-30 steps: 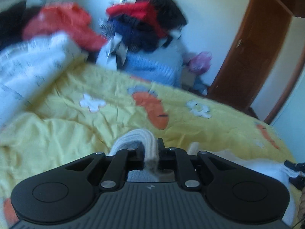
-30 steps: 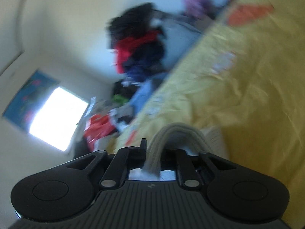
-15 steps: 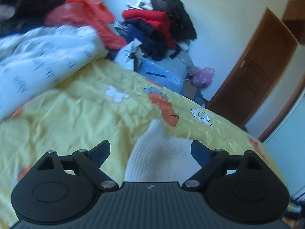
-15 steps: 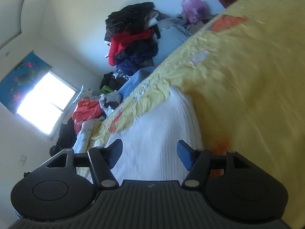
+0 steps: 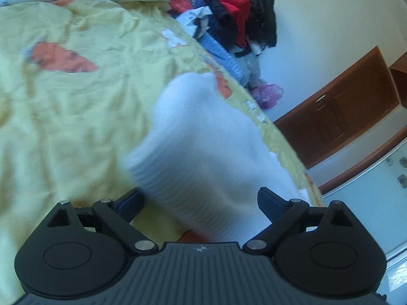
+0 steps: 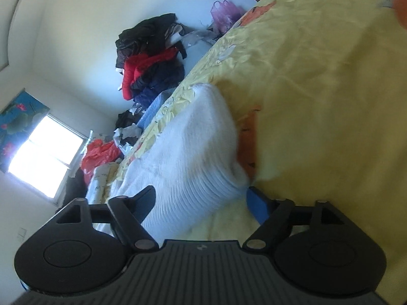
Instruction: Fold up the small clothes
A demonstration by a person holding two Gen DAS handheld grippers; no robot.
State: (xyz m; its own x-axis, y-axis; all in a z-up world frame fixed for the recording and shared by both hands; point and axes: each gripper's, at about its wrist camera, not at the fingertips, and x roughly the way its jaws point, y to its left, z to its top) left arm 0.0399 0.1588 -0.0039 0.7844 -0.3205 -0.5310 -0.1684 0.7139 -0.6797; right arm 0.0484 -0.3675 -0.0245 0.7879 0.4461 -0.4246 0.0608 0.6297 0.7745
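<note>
Both grippers, left gripper (image 5: 199, 200) and right gripper (image 6: 201, 199), are opening, pinching nothing, while the white knit garment (image 5: 203, 137) lies on the yellow bedsheet (image 5: 63, 106), its long axis toward 1 o'clock.

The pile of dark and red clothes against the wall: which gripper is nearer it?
Can't tell. Both the left gripper and right gripper sit far from the clothes pile, jaws opening around the white knit garment.
</note>
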